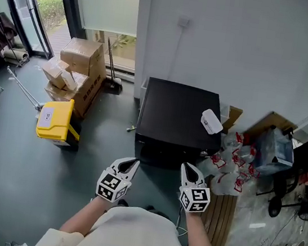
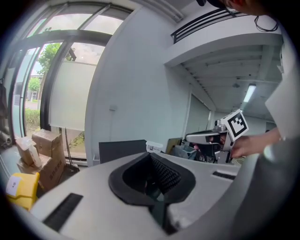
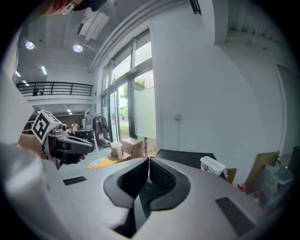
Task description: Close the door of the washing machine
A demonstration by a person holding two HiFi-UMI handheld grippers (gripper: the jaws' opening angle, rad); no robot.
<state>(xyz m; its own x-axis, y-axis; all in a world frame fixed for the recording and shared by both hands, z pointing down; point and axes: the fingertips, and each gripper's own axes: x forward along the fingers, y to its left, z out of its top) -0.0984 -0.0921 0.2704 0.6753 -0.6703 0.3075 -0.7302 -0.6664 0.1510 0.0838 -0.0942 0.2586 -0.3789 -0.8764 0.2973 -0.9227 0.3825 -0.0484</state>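
The washing machine (image 1: 175, 117) is a black box against the white wall, seen from above in the head view; its front face is in shadow and I cannot make out its door. A white lidded tub (image 1: 211, 121) lies on its top right corner. My left gripper (image 1: 131, 162) and right gripper (image 1: 188, 167) hover side by side just in front of the machine, both shut and empty. The left gripper view shows its pads (image 2: 161, 173) meeting over the machine's dark top (image 2: 122, 150). In the right gripper view the pads (image 3: 161, 178) also meet, with the tub (image 3: 213, 165) beyond.
A yellow bin (image 1: 56, 120) and cardboard boxes (image 1: 82, 64) stand to the left by the glass doors. A broom (image 1: 111, 68) leans near the wall. Red-and-white plastic bags (image 1: 230, 164) and clutter crowd the right. A slatted wooden board (image 1: 223, 214) lies on the floor.
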